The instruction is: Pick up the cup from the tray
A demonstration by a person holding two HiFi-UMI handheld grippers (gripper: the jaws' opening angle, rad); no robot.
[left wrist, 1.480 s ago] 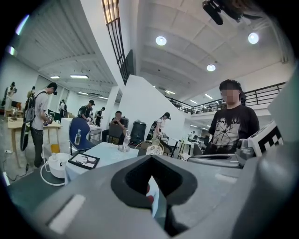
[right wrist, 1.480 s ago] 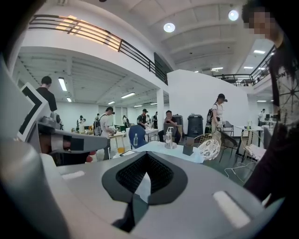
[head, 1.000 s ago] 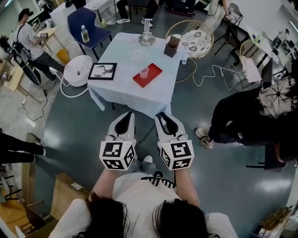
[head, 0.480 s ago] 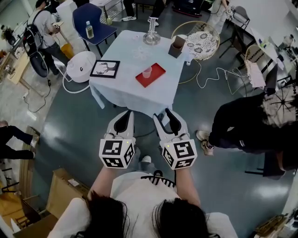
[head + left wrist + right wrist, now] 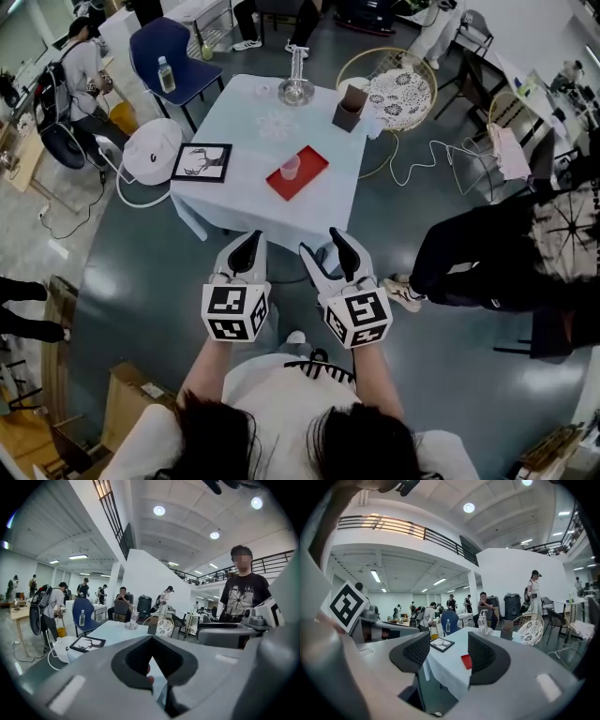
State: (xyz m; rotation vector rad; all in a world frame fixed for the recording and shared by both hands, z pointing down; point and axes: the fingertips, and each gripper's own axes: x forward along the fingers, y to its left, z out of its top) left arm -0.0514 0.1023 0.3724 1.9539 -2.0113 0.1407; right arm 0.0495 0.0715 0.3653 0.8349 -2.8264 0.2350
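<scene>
Head view, left tongs: clenched, tips together, nothing gripped.
Head view, right tongs: released; the jaws have just been opening and the gap is empty.
Head view, cup: upright on the red tray on the table, ahead of both tongs and well apart from them.
Left gripper view: the pads meet at the tips, with the table beyond them.
Right gripper view: the jaws stand apart. The tray shows through the gap, far ahead, and the cup is too small to make out.
</scene>
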